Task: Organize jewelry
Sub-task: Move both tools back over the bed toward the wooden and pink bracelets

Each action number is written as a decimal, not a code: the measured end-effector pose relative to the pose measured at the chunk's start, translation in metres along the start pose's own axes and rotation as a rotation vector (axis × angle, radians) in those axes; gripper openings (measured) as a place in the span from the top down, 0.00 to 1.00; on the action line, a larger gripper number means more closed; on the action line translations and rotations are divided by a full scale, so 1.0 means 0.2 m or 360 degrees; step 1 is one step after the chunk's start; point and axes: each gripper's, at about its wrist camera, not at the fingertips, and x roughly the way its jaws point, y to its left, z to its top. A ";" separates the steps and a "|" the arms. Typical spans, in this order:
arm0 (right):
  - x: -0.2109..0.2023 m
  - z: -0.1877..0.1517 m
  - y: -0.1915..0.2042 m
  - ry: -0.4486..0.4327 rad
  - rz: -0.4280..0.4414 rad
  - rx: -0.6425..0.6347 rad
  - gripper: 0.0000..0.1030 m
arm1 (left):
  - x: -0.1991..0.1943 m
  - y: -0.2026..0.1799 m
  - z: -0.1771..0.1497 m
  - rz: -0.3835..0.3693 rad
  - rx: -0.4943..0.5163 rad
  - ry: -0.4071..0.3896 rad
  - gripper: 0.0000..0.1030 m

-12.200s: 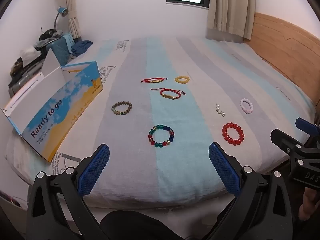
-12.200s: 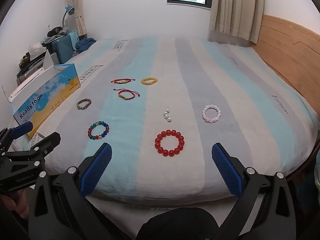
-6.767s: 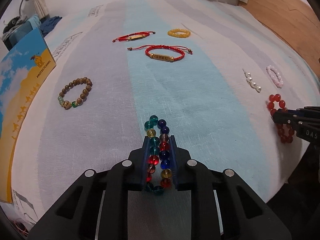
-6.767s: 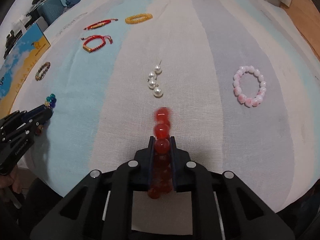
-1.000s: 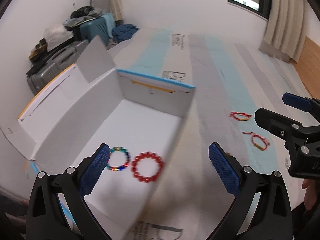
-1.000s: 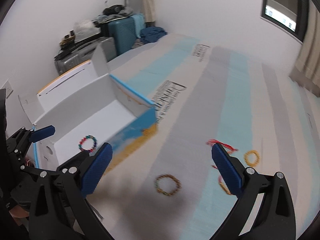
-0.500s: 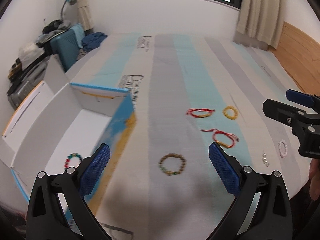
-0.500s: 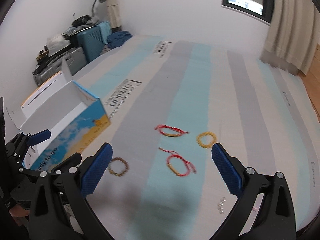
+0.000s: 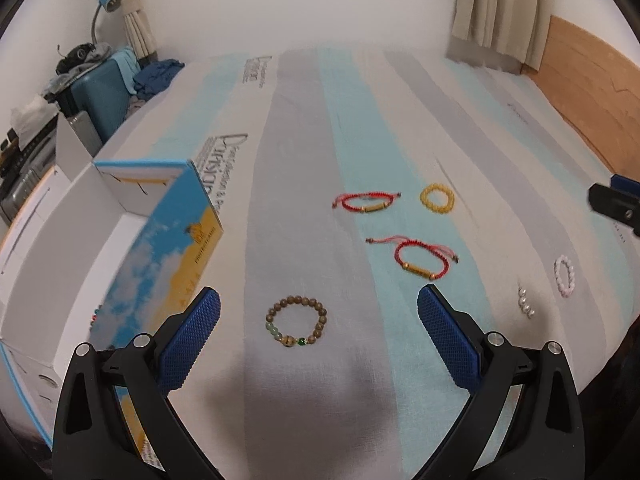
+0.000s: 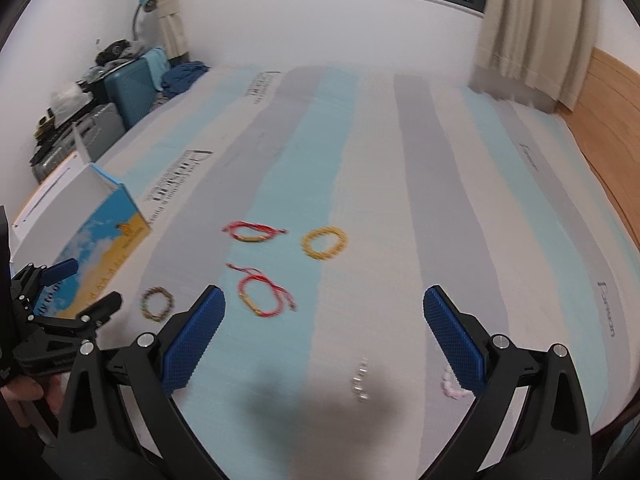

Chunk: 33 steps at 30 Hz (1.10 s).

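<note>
My left gripper (image 9: 319, 334) is open above the striped bed, with the brown wooden bead bracelet (image 9: 296, 321) lying between its blue pads. Beyond it lie two red cord bracelets (image 9: 421, 257) (image 9: 366, 201), a yellow bead bracelet (image 9: 437, 198), a short pearl strand (image 9: 525, 303) and a pink bead bracelet (image 9: 564, 275). My right gripper (image 10: 324, 334) is open and empty over the bed; the pearl strand (image 10: 360, 385) and the pink bracelet (image 10: 452, 387) lie near its right pad. The open blue-and-yellow cardboard box (image 9: 160, 256) stands at the left, its contents mostly hidden.
Suitcases (image 9: 102, 92) and piled clothes stand off the bed's far left, under a blue desk lamp (image 9: 106, 2). A wooden headboard (image 9: 592, 92) runs along the right. The bed's near edge lies just below both grippers. A hand (image 10: 22, 394) holds the left gripper.
Both grippers have swung right, away from the box and back over the jewelry on the bed. The multicolour and red bead bracelets stayed in the box. Both stay open.
</note>
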 end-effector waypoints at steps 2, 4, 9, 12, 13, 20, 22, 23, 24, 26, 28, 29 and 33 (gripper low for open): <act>0.02 -0.03 -0.06 0.0018 -0.0022 0.0025 0.07 | 0.05 -0.01 -0.02 0.0004 0.0008 0.0021 0.06; 0.06 -0.06 -0.14 0.0039 -0.0042 0.0055 0.07 | 0.08 -0.01 -0.04 0.0006 0.0002 0.0037 0.06; 0.15 -0.15 -0.29 0.0099 -0.0092 0.0103 0.07 | 0.17 0.00 -0.08 0.0019 0.0013 0.0067 0.06; 0.21 -0.21 -0.37 0.0135 -0.0123 0.0124 0.07 | 0.22 0.02 -0.09 0.0030 0.0004 0.0089 0.06; 0.22 -0.22 -0.39 0.0145 -0.0125 0.0130 0.07 | 0.24 0.03 -0.10 0.0030 -0.0002 0.0097 0.06; 0.34 -0.33 -0.54 0.0219 -0.0144 0.0194 0.07 | 0.37 0.06 -0.14 0.0037 -0.0004 0.0137 0.06; 0.38 -0.36 -0.57 0.0243 -0.0142 0.0206 0.07 | 0.41 0.07 -0.16 0.0036 0.0000 0.0148 0.06; 0.40 -0.38 -0.59 0.0254 -0.0139 0.0213 0.07 | 0.43 0.07 -0.16 0.0038 0.0001 0.0153 0.06; 0.41 -0.39 -0.60 0.0263 -0.0139 0.0218 0.07 | 0.45 0.08 -0.17 0.0035 -0.0002 0.0159 0.06; 0.45 -0.42 -0.62 0.0293 -0.0137 0.0228 0.07 | 0.48 0.08 -0.18 0.0030 -0.0006 0.0168 0.06; 0.49 -0.44 -0.64 0.0318 -0.0136 0.0225 0.07 | 0.51 0.09 -0.19 0.0018 -0.0015 0.0172 0.06; 0.51 -0.46 -0.64 0.0330 -0.0133 0.0225 0.08 | 0.53 0.10 -0.20 0.0016 -0.0020 0.0176 0.06; 0.58 -0.51 -0.65 0.0384 -0.0119 0.0211 0.14 | 0.58 0.11 -0.22 -0.0003 -0.0031 0.0195 0.06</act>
